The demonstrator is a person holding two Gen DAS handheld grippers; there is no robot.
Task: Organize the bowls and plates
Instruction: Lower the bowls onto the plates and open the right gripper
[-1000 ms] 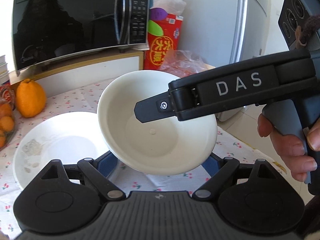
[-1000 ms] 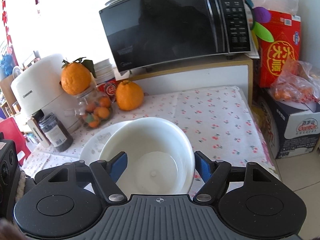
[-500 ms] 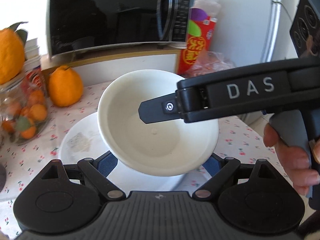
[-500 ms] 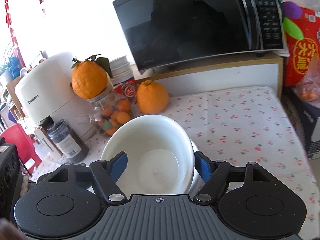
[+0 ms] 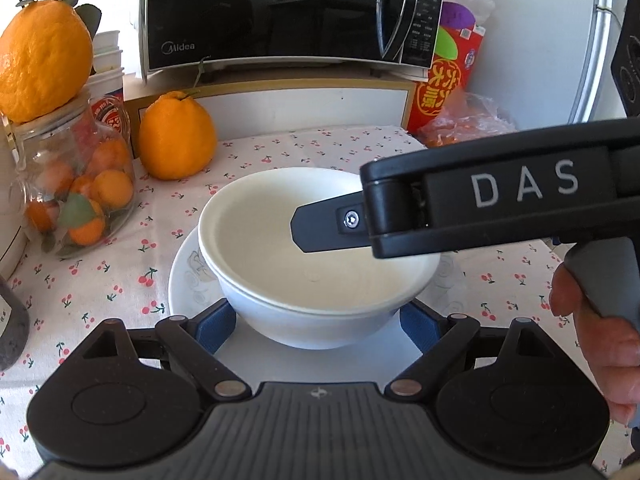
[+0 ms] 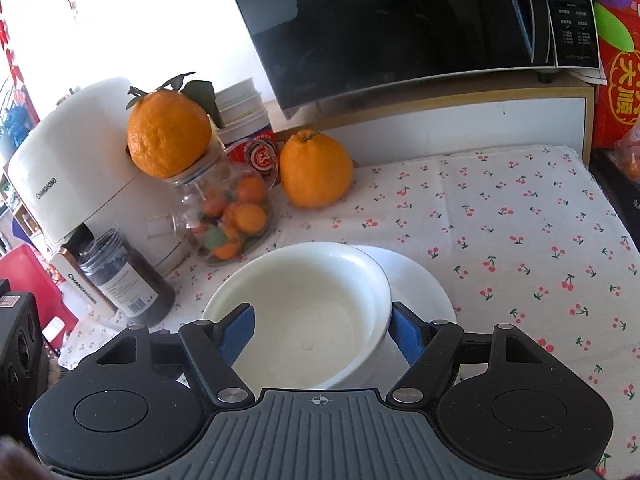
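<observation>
A white bowl [image 5: 280, 248] sits over a white plate [image 5: 188, 280] on the cherry-print tablecloth. My left gripper [image 5: 316, 326] is spread wide with its blue pads on both sides of the bowl's base. My right gripper [image 6: 320, 330] also straddles the bowl [image 6: 316, 300], one blue pad inside the rim and one outside; the plate [image 6: 416, 284] shows behind it. The right gripper's black finger [image 5: 332, 226] reaches over the bowl in the left wrist view. I cannot tell if the pads press the bowl.
A glass jar of small oranges [image 5: 76, 184] with a big orange on top [image 5: 44, 64] stands at left. Another orange [image 5: 176, 136], a microwave [image 5: 296, 12], a red box [image 5: 448, 76] and a white appliance [image 6: 68, 184] with a dark jar [image 6: 120, 276] ring the table.
Both grippers and the bowl moved left and down until the bowl came over the plate, level instead of tilted. The jar and oranges came into view.
</observation>
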